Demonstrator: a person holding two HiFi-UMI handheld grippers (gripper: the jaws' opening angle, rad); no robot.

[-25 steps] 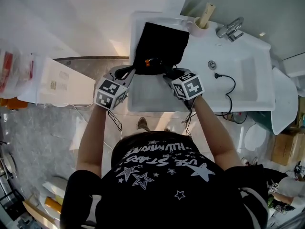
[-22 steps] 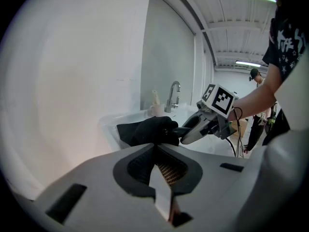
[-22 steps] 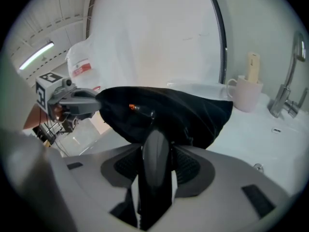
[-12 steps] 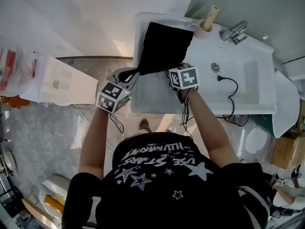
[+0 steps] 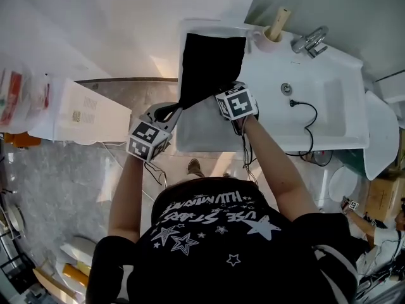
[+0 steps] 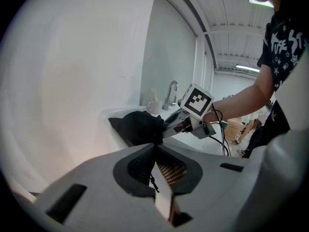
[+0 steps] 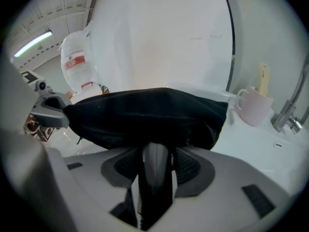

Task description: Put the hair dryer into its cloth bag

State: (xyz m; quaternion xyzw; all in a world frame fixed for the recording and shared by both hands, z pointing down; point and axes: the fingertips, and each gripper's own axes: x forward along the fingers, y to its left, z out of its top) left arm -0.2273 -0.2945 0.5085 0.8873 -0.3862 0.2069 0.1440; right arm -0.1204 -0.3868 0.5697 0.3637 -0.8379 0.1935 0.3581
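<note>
The only writing I can make out is on the person's black T-shirt (image 5: 215, 233), where "USE STARS" seems to curve among white stars. Print on the white box (image 5: 82, 109) at 9 o'clock from the sink (image 5: 329, 100), and on the red-labelled plastic bag (image 7: 77, 64), is too small to read.

The head view shows the cloth bag (image 5: 209, 65) stretched over the sink's left end. A mug (image 5: 269, 37) holding a pale stick is at 1 o'clock from it, and a black cord (image 5: 304, 109) at 3 o'clock.

Only the right gripper view shows the hair dryer (image 7: 154, 175). Its dark glossy handle is clamped between the jaws of the right gripper (image 7: 154, 151), the rest swallowed by the bag (nothing of it shows from above). The left gripper (image 6: 155, 146) is pressed together on the bag's edge.
</note>
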